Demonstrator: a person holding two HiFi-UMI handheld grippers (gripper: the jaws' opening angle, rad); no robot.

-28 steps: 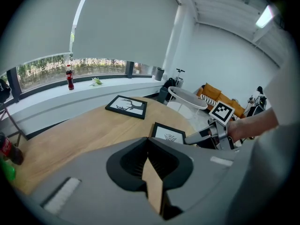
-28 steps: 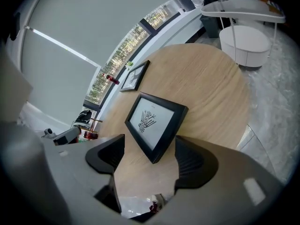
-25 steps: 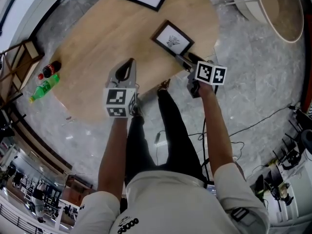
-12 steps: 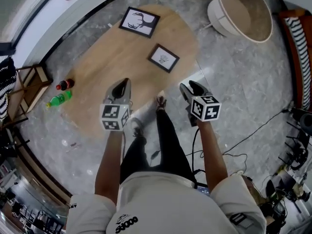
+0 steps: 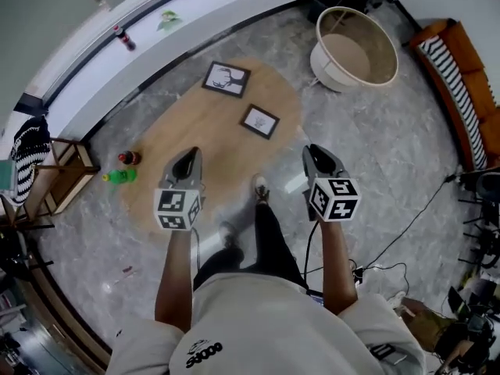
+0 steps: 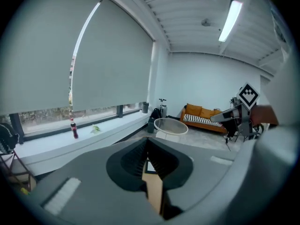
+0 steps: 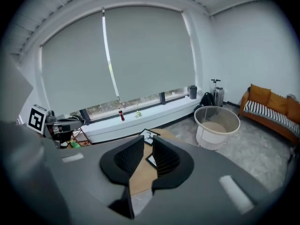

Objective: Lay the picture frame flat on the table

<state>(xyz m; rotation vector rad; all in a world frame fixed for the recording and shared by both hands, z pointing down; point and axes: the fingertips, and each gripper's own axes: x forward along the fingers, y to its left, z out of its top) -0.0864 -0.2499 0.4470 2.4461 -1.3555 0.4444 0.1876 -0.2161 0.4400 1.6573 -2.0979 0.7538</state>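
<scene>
Two black picture frames lie flat on the oval wooden table (image 5: 195, 143): a small one (image 5: 259, 121) near its right end and a larger one (image 5: 226, 80) at the far end. I hold both grippers high above the floor, well short of the frames. My left gripper (image 5: 190, 153) is shut with nothing in it. My right gripper (image 5: 312, 150) hangs off the table's right end; its jaws are closing, a narrow gap still shows, and nothing is between them. The right gripper view shows the larger frame (image 7: 147, 135) and the small frame (image 7: 152, 160) through that gap.
A round white tub (image 5: 355, 49) stands on the grey floor beyond the table. A green bottle (image 5: 121, 176) and a cola bottle (image 5: 129, 158) sit by the table's left end, next to a wooden stand (image 5: 62, 178). A striped sofa (image 5: 461, 76) is at right, and cables (image 5: 406, 209) trail on the floor.
My right gripper has left the small frame's near edge and drawn back off the table. Both grippers and the head view have risen far above the table. The small frame stays flat.
</scene>
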